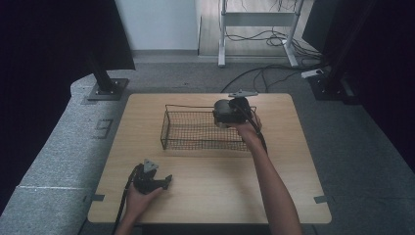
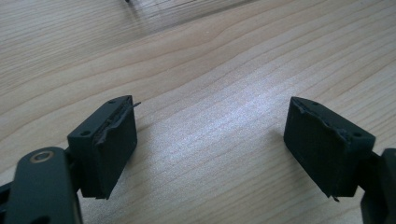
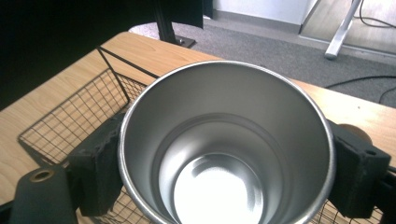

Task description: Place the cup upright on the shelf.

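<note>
Right gripper (image 3: pixel 224 154) clamps a shiny round steel cup (image 3: pixel 224 140) over the black wire-mesh basket (image 1: pixel 195 131). Left gripper (image 2: pixel 210 149) rests on the light wooden table (image 2: pixel 224 70), jaws wide apart, holding nothing.

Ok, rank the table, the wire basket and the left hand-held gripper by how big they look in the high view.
1. Table, largest by far.
2. Wire basket.
3. Left hand-held gripper, smallest, though it sits nearer the camera.

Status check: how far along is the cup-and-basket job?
Done: the steel cup is gripped by the right hand-held gripper, jaws on both sides. In hand: it hangs over the wire basket. Left: lowering and releasing, probably. The left hand-held gripper is open over the bare table.
</note>
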`<action>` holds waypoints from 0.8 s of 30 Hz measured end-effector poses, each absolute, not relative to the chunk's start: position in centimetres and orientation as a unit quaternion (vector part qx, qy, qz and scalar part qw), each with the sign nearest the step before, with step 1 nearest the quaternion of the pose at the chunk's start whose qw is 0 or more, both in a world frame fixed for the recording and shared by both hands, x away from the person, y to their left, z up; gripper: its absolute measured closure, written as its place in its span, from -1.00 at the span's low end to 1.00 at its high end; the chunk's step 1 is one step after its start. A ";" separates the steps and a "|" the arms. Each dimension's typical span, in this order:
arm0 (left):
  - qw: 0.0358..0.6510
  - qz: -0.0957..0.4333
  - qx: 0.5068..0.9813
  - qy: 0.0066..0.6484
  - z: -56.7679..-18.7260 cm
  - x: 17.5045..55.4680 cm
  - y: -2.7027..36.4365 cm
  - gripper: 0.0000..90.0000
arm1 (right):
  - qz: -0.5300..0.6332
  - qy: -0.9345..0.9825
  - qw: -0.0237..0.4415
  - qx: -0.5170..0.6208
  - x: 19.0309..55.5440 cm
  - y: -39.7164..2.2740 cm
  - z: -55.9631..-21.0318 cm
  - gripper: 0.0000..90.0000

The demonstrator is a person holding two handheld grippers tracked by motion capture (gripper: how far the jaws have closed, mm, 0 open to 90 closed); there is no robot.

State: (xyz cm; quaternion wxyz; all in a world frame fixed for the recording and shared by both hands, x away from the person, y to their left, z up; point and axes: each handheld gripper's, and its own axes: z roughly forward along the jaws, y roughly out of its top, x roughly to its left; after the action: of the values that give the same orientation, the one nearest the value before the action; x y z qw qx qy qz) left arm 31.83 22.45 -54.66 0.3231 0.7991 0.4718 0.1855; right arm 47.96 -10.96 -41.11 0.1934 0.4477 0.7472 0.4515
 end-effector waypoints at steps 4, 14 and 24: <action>0.322 0.185 0.800 0.472 -54.6 31.8 22.5 -0.61 | 0.441 0.751 0.193 0.453 48.4 -10.9 -42.1 -0.69; 0.322 0.185 0.800 0.472 -54.7 31.8 22.5 -0.61 | 0.434 0.753 0.180 0.461 48.4 -10.9 -44.1 -0.69; 0.323 0.186 0.799 0.472 -54.7 31.8 22.5 -0.61 | 0.421 0.759 0.171 0.466 48.9 -10.4 -45.4 -0.69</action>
State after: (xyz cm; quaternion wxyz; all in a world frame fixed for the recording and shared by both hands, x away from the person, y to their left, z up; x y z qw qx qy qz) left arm 31.84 22.46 -54.66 0.3228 0.7993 0.4715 0.1857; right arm 48.85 -10.40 -45.42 0.1713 0.4661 0.7591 0.4208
